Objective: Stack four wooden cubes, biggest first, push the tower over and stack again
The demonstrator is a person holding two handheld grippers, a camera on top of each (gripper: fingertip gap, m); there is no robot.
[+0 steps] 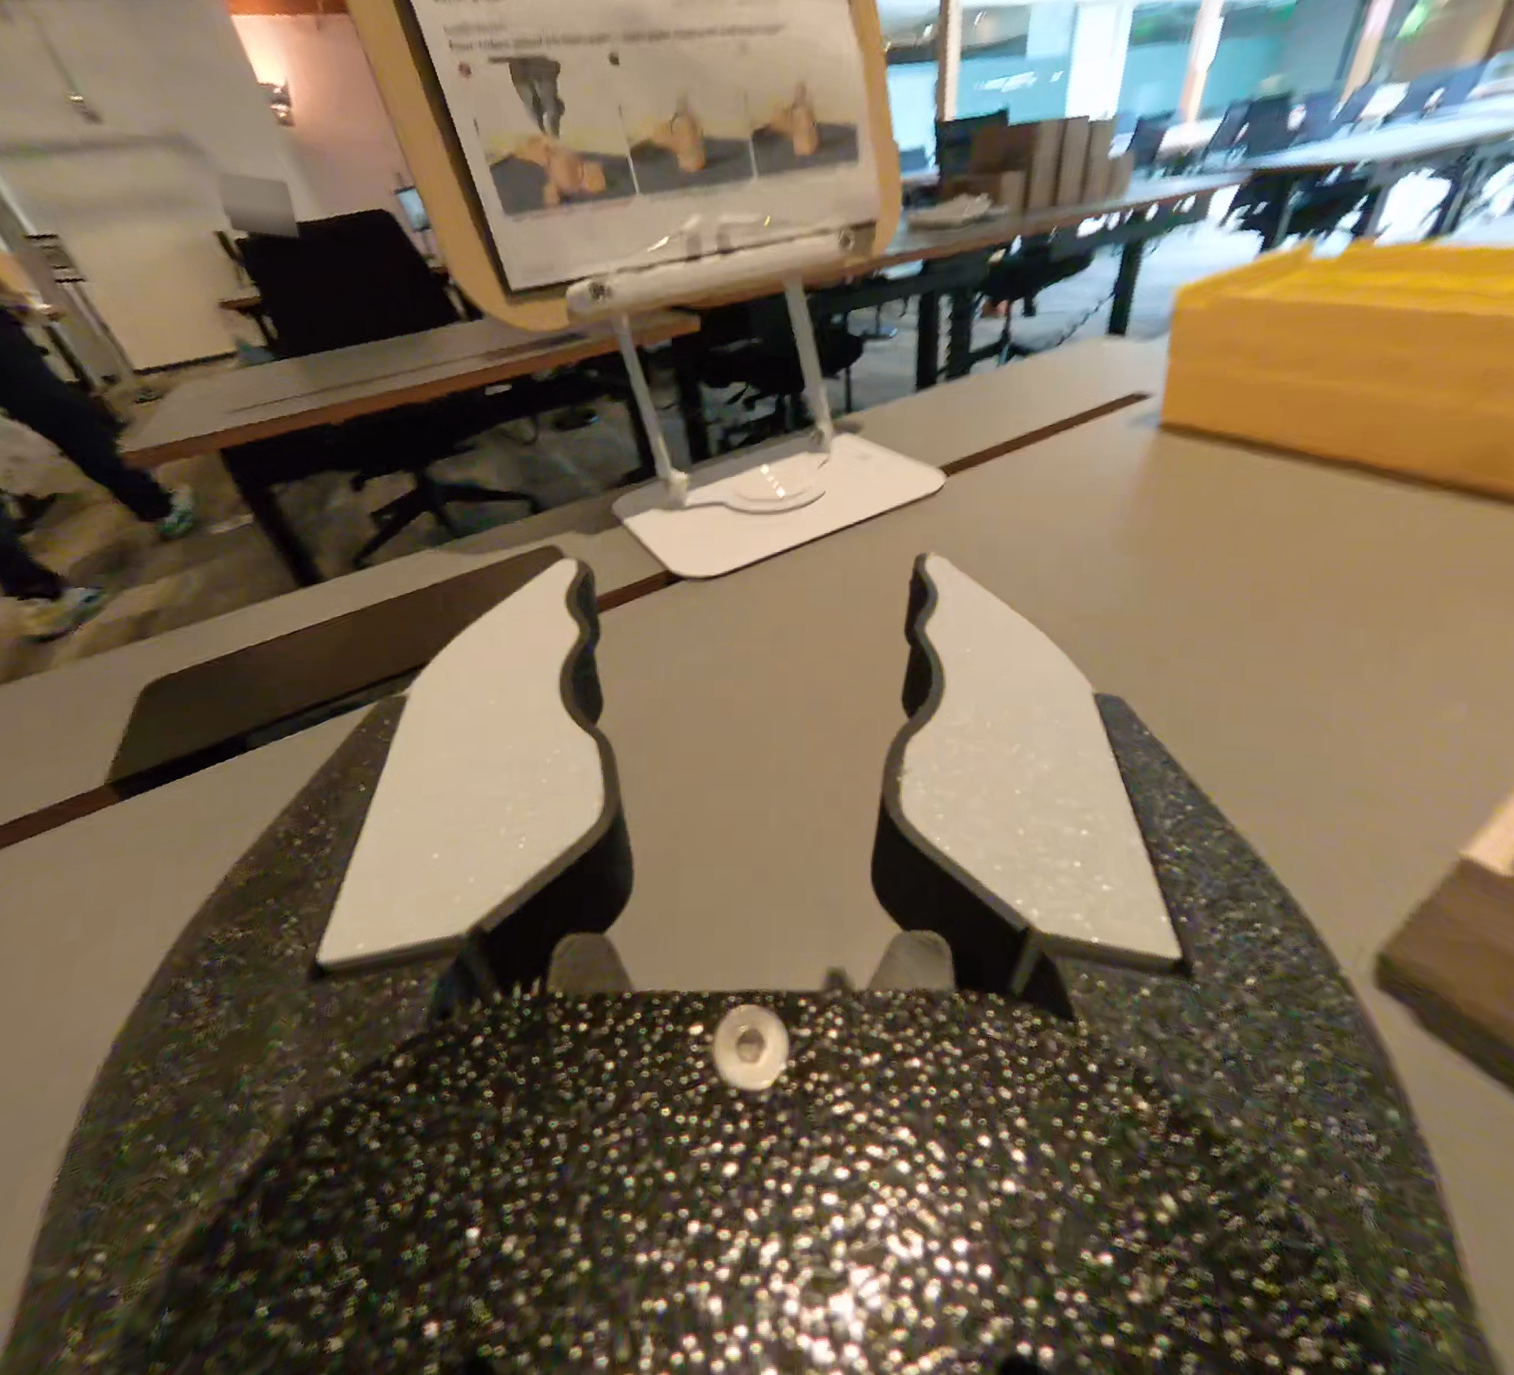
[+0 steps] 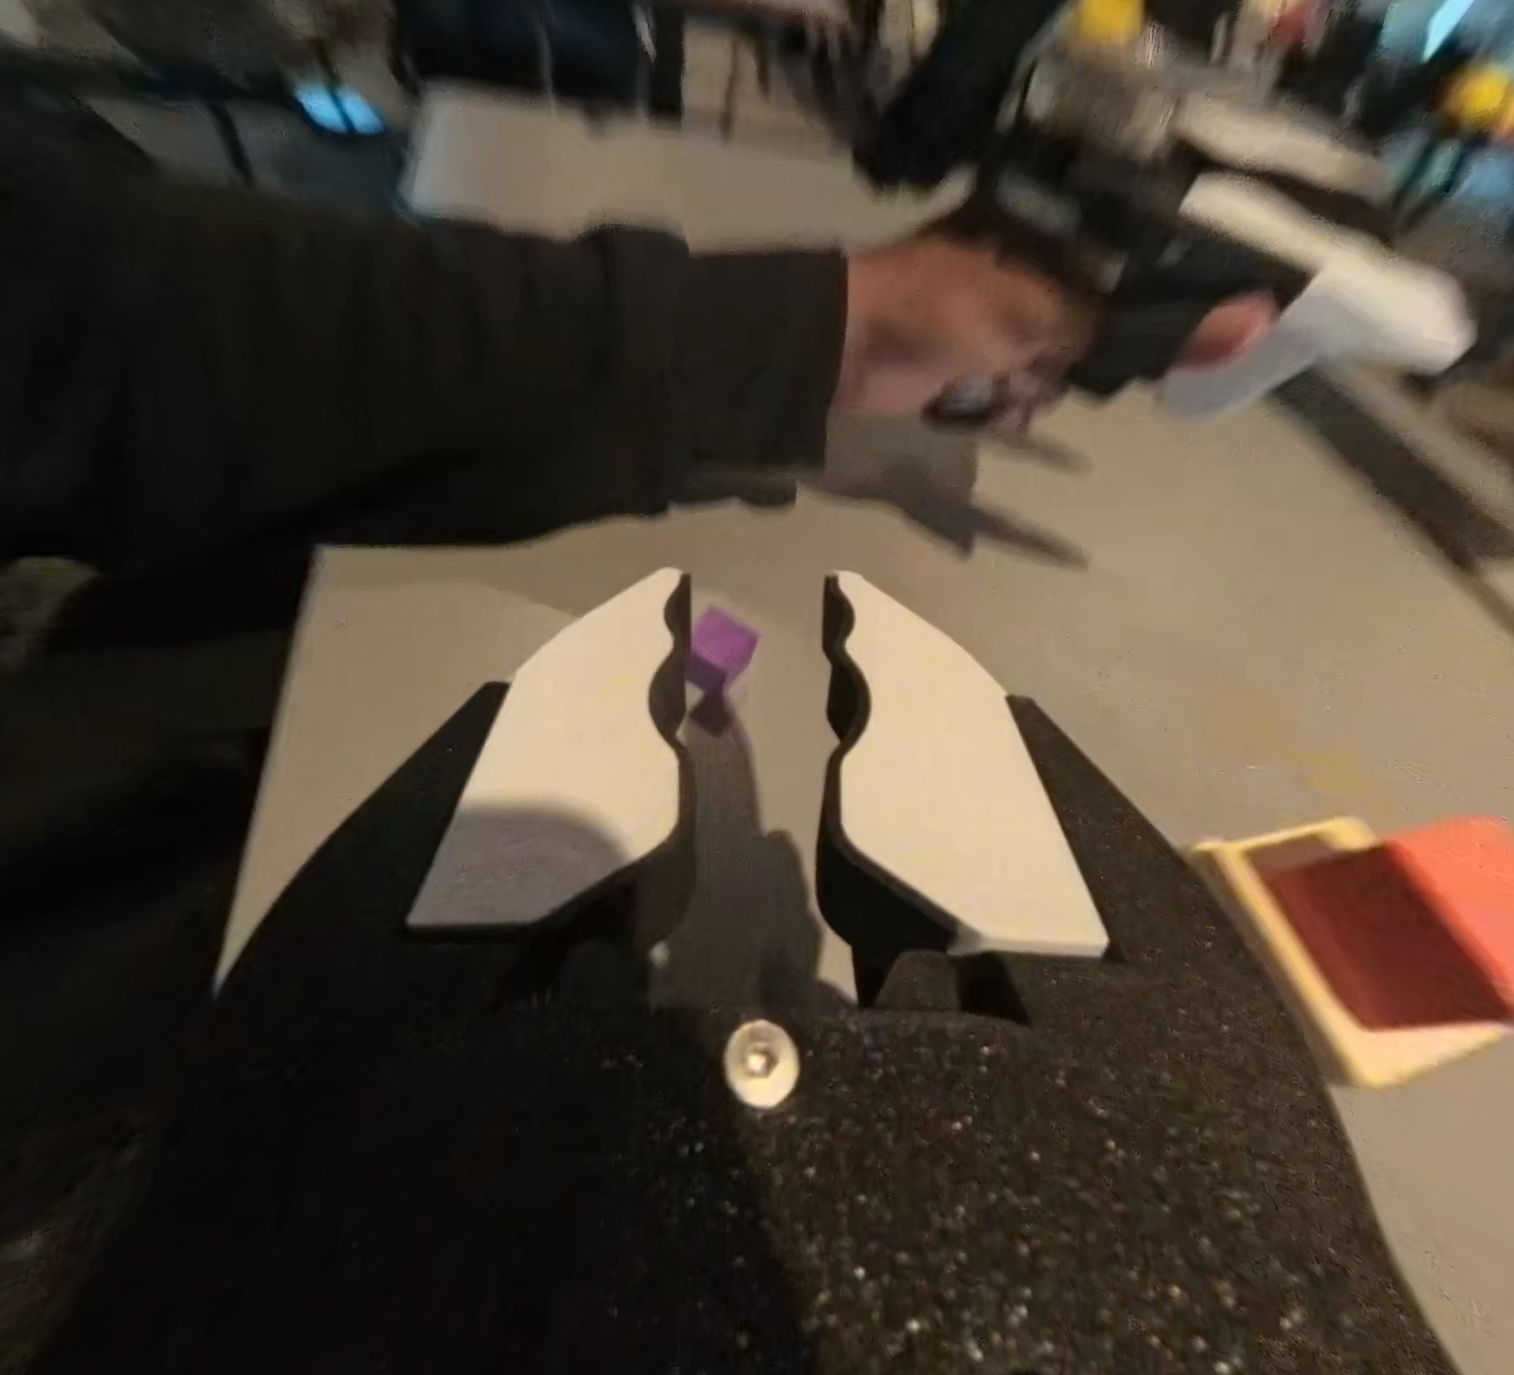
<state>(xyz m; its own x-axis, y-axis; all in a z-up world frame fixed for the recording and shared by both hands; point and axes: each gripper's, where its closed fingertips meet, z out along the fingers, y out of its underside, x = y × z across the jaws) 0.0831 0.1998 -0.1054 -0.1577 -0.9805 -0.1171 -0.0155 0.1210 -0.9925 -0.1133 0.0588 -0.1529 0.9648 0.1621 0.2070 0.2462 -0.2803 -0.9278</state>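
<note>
In the right wrist view my right gripper is open above the grey table. A small purple cube lies on the table just beyond the tips, close to the left finger and apart from both. At the lower right an orange-red cube sits on a larger pale wooden cube. In the left wrist view my left gripper is open and empty over bare table. A pale wooden block corner shows at the right edge. The left gripper also shows blurred in the right wrist view.
An instruction sheet on a white stand is ahead of the left gripper. A yellow box sits at the far right. A black-sleeved arm crosses the right wrist view above the table. A dark slot runs across the table.
</note>
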